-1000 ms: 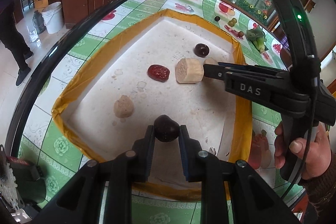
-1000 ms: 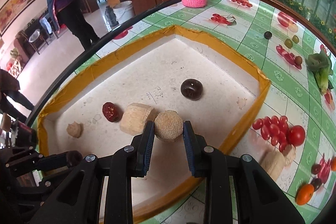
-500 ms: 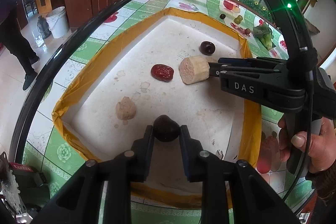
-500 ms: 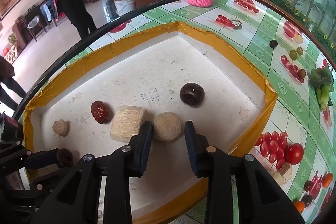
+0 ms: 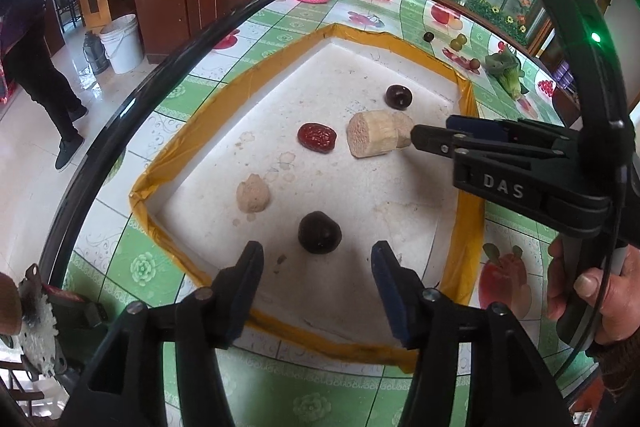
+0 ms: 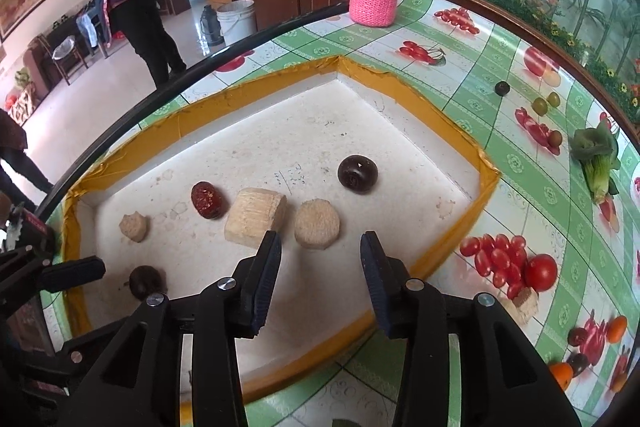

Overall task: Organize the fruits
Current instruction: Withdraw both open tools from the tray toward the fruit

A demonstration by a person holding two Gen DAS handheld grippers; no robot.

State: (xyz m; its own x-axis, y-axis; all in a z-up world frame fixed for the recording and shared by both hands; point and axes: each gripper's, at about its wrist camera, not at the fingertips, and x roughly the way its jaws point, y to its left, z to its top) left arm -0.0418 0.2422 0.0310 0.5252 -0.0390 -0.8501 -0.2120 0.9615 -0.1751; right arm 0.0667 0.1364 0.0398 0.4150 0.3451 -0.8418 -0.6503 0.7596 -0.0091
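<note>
Six pieces lay in the shallow white tray point(image 6: 416, 147) with its yellow taped rim. The left gripper point(image 5: 318, 263) had just been opening; its jaws stood wide, clear of the dark round fruit point(image 5: 319, 231) resting on the tray floor just ahead at twelve o'clock. The right gripper point(image 6: 320, 253) had also just been opening, moderately apart, with the tan sesame-like ball point(image 6: 317, 229) free just beyond its tips. At ten o'clock from that ball sat a pale cylindrical chunk point(image 6: 256, 223), then a wrinkled red date point(image 6: 207, 200). All looked small, light and fairly firm. The round ones would likely roll, so pinching across the widest middle seemed safest; the crumbly-looking ball probably needed gentler pressure.
</note>
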